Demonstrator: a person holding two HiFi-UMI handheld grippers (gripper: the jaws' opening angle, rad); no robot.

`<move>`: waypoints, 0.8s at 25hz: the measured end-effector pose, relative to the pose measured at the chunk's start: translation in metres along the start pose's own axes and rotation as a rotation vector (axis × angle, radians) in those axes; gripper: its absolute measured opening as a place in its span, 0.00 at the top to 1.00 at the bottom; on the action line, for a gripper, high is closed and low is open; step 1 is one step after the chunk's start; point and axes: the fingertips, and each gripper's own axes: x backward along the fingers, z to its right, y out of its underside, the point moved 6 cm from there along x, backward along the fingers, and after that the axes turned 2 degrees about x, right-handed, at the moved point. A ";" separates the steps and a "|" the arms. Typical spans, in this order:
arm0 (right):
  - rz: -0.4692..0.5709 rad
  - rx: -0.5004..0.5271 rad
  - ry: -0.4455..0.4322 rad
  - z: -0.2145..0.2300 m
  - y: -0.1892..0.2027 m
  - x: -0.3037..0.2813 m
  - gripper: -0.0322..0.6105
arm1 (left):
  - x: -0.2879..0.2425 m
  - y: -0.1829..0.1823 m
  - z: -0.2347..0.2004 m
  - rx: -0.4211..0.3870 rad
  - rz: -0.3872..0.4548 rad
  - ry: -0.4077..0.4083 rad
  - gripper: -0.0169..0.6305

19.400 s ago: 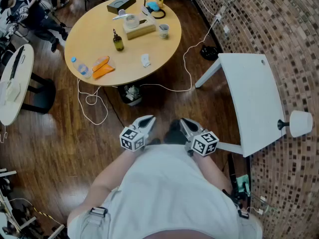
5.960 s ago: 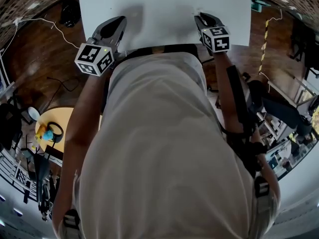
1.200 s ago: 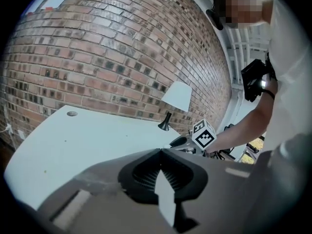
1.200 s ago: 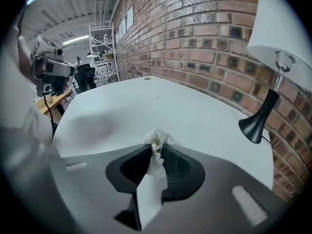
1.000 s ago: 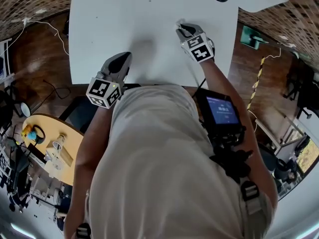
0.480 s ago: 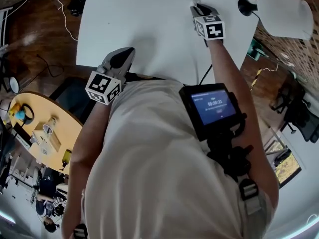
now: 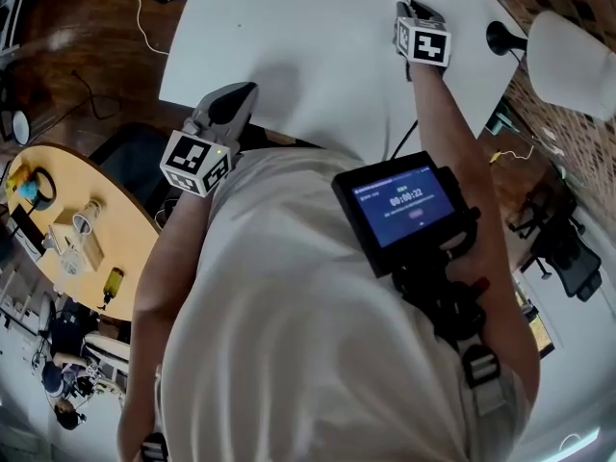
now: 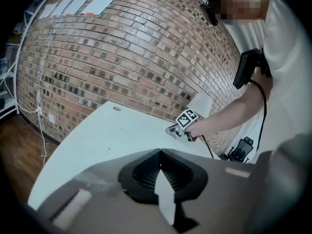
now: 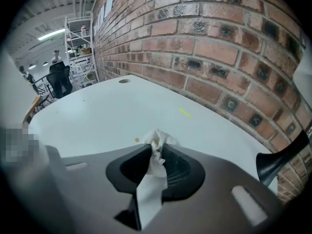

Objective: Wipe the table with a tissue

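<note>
Right gripper view: tissue [image 9: 158, 138] clamped in right gripper [image 9: 154, 149], at table [image 9: 102, 113]; wiping judged underway, speck [image 9: 137, 140] and streak [image 9: 185, 112] left. Left gripper [image 8: 160, 151] closed, empty.

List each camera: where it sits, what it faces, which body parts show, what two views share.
Head view: on the head, steeply down at the white table; torso, arms, left gripper, right gripper.
Left gripper view: along its shut jaws toward the brick wall; right forearm.
Right gripper view: along jaws clamping the tissue; no limb visible.
Gripper views share the brick wall.
</note>
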 end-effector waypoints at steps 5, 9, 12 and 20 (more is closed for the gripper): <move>0.006 0.061 -0.026 -0.025 -0.022 -0.007 0.84 | 0.002 -0.002 -0.002 0.004 0.006 -0.018 0.96; 0.069 0.165 -0.089 -0.085 -0.037 -0.006 0.85 | 0.006 -0.004 -0.005 0.012 0.014 -0.030 0.96; 0.088 0.244 -0.144 -0.118 -0.033 0.001 0.85 | 0.007 -0.007 -0.009 0.011 0.026 -0.029 0.96; 0.117 0.145 -0.053 -0.044 -0.018 0.014 0.84 | 0.009 -0.011 -0.018 0.008 0.038 -0.018 0.96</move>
